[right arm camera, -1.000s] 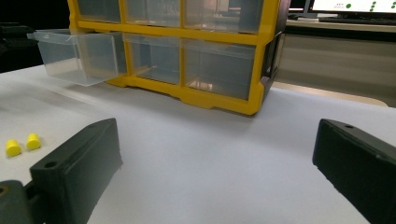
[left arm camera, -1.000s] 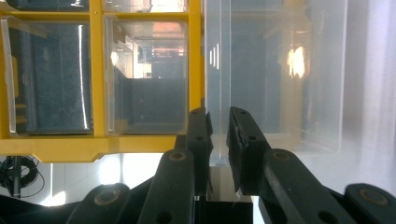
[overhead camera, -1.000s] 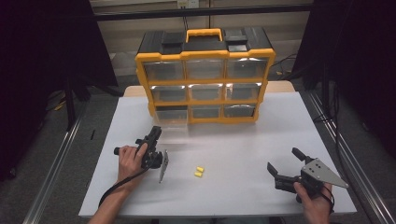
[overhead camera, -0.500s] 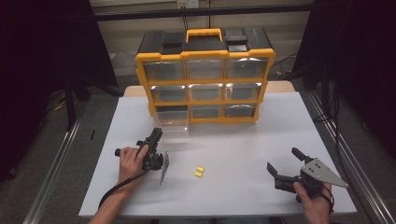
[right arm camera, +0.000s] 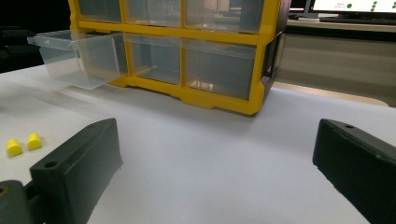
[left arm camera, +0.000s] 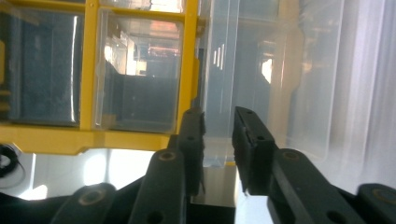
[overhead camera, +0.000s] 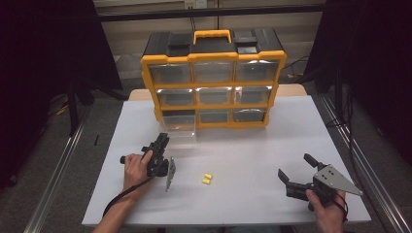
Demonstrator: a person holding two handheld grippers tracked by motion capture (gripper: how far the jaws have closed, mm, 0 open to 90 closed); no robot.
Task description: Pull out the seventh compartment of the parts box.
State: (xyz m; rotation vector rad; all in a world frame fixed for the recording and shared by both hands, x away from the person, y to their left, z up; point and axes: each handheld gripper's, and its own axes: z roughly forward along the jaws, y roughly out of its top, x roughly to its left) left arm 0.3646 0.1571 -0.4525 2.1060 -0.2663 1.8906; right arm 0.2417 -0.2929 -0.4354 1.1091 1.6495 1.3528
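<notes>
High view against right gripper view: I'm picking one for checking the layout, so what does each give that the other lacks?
High view: the organizer's yellow carry handle and the left gripper, jaws just opening, at the pulled-out drawer's front. Right gripper view: the right gripper up close, jaws wide apart, and a monitor edge. Both: the yellow drawer organizer, its clear bottom-left drawer pulled out, and two yellow earplugs on the white table.
</notes>
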